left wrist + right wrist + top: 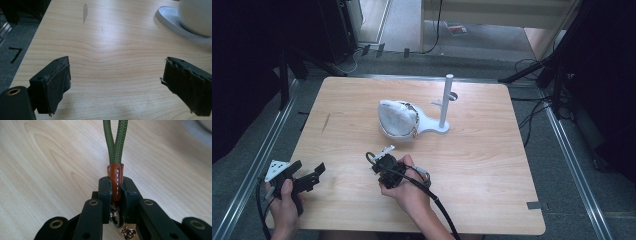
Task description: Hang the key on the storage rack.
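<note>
A green braided cord (pixel 115 140) doubles into a loop that ends in a brown stitched leather tab (pixel 115 173). My right gripper (pixel 116 183) is shut on that tab, with small metal rings hanging below the jaws. In the high view the right gripper (pixel 381 161) is held in a hand at the table's front middle. At the front left corner, my left gripper (pixel 314 174) stands open over bare wood with nothing between its fingers, as the left gripper view (pixel 115 85) also shows.
A white stand with an upright pole (pixel 445 100) and a flat base (pixel 434 129) sits at the table's centre. A white rounded object (pixel 398 119) rests against it; the base rim (pixel 172 22) appears at top right of the left gripper view. A dark mark (pixel 326 122) lies at left.
</note>
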